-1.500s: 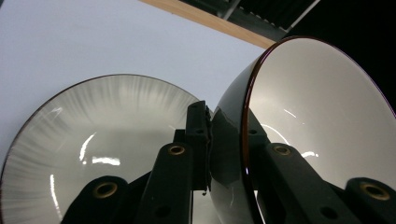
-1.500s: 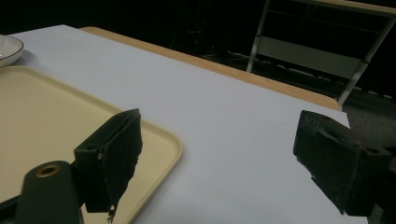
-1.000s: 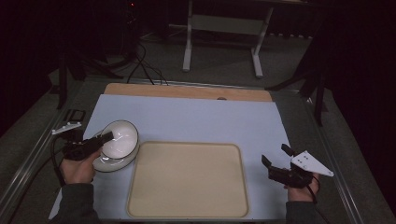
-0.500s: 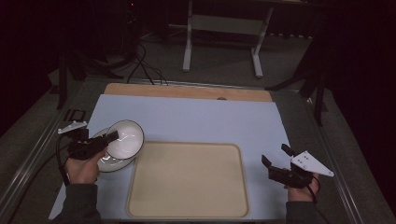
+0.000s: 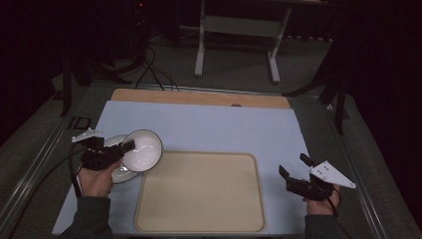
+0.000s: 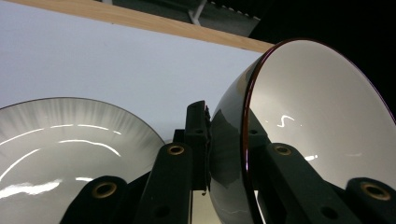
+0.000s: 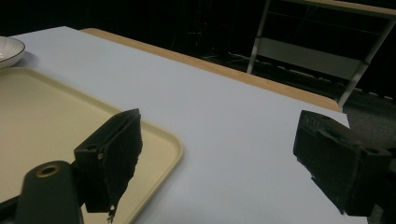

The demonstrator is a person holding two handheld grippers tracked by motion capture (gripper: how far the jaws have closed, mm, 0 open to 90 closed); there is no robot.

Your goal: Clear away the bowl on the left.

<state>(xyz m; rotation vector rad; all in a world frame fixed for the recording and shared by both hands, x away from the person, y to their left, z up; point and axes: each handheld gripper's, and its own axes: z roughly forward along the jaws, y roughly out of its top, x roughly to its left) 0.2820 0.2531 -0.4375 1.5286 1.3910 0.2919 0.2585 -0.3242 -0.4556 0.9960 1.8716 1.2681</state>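
Bowl in hand: the left gripper (image 5: 130, 145) has its two black jaws clamped on the wall of the glossy white ceramic bowl with the dark rim (image 5: 143, 150), one jaw outside, one inside, as the left gripper view shows up close with the left gripper (image 6: 226, 140) pinching the bowl (image 6: 322, 126) just below its rim. The bowl sits tilted on edge, its open face turned away from the hand, raised just off the left edge of the pale beige plastic tray (image 5: 199, 219). It hangs at the tip of the gripper, right beyond the person's left hand (image 5: 97, 179).

Left of the tray, under and behind the lifted bowl, a second shallow white dish with a thin dark rim (image 5: 117, 172) lies flat on the light blue table mat (image 5: 224, 124); the left gripper view has that dish (image 6: 70, 140) just beside the jaws.

Right of the tray, the right gripper (image 5: 293, 167) hovers with its jaws spread wide and nothing between them; the right gripper view confirms it, with the right gripper (image 7: 219, 154) over bare mat by the tray corner (image 7: 154, 140).

Against a second ago: the bowl has come up off the dish it nested in and shifted toward the tray, more steeply tilted now. The right gripper has held its spot.
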